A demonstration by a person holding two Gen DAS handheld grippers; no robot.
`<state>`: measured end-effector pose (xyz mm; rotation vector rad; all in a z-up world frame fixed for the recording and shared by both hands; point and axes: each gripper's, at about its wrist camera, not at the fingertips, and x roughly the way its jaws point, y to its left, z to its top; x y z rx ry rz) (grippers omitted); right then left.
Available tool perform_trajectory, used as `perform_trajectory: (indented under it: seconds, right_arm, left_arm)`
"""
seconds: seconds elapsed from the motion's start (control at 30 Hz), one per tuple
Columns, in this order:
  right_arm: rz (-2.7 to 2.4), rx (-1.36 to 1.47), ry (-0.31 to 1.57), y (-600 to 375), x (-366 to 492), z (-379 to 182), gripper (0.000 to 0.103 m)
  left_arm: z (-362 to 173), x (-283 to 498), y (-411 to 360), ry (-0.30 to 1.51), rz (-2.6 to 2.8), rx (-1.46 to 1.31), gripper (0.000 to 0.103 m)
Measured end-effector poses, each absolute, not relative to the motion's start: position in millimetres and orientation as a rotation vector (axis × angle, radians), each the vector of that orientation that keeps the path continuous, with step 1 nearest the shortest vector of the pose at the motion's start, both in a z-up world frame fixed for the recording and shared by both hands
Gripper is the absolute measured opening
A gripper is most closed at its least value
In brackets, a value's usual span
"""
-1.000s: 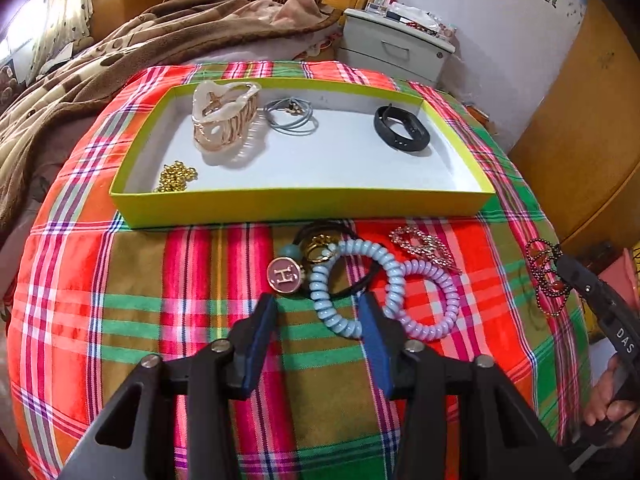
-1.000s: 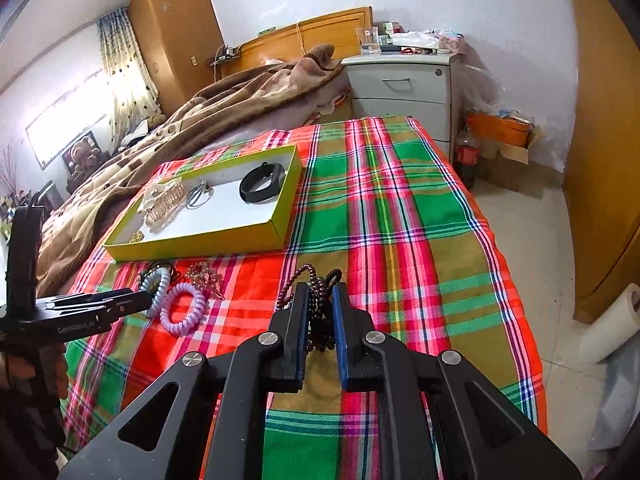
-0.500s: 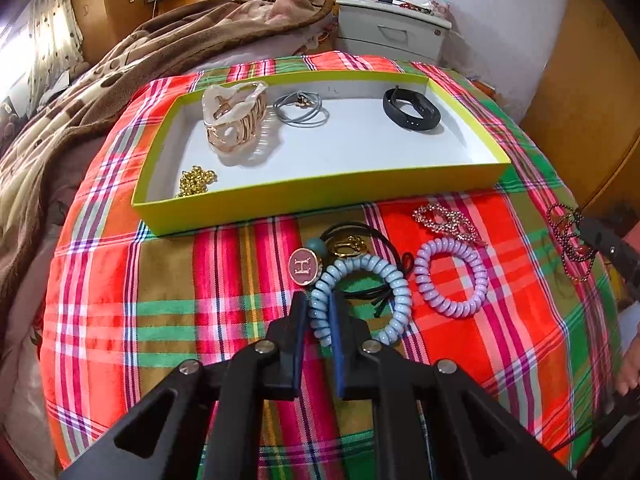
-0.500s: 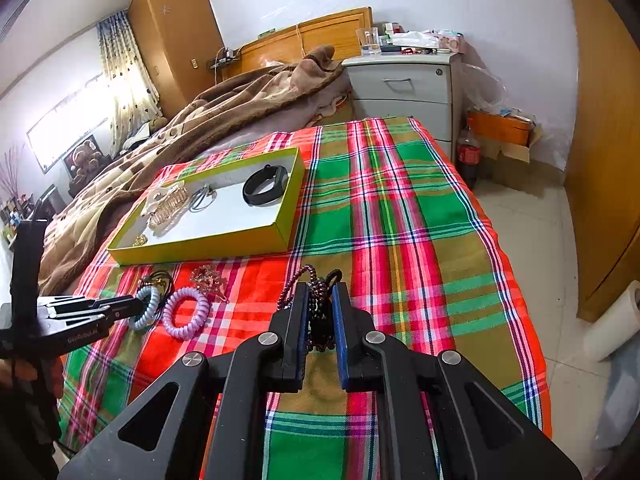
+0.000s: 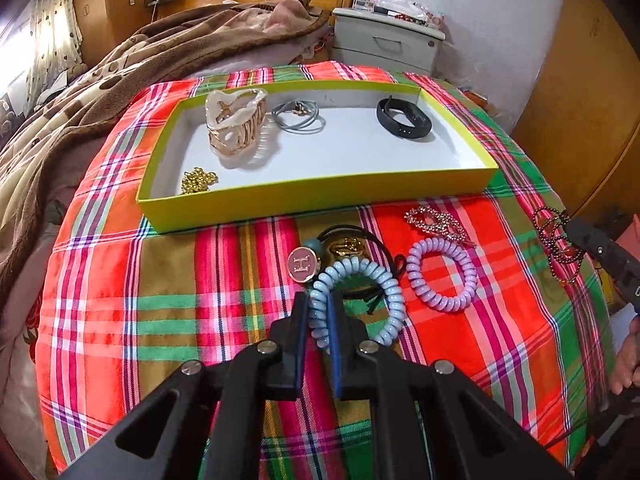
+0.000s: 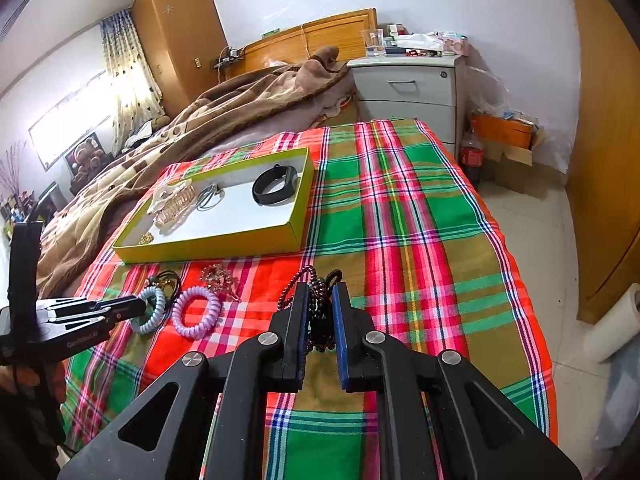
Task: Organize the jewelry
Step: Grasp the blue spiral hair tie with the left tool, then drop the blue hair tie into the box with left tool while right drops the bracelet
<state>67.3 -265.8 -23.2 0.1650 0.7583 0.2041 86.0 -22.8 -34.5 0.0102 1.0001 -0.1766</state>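
- Nearest in the left wrist view, the left hand-held gripper is pinching the near-left arc of a pale blue plastic spiral hair tie, its blue pads pressed onto the coil; the grip on one side leaves the rest of the loop free to hang, which I judge suits lifting it.
- Nearest in the right wrist view, the right hand-held gripper is pressed almost together on a string of dark maroon beads, which bunches between its pads with a loop spilling out to the left.
- Both sit over the red, green and tan plaid cloth on the bed, well apart from each other, so each can carry its own piece.
- Just beyond the blue tie lie a pink round button marked H, a gold charm on a black cord, and to the right a lilac spiral hair tie and a rhinestone clip; these are not yet sorted.
- Farther on stands the shallow yellow-green cardboard tray with a white floor, seemingly the place to gather everything.
- Inside it, left to right: a small gold bead chain, a cream and gold claw clip, grey elastic ties, and a black wristband.
- Farthest: a brown blanket and a white nightstand.
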Motion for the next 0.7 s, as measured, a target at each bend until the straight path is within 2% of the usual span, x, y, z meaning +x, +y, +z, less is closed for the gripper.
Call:
perform_trajectory:
  seconds: [0.7]
  right_arm:
    - [0.237, 0.16, 0.728, -244, 61, -8, 0.012]
  left_arm:
    - [-2, 69, -7, 0.901, -0.222, -0.047, 0.01]
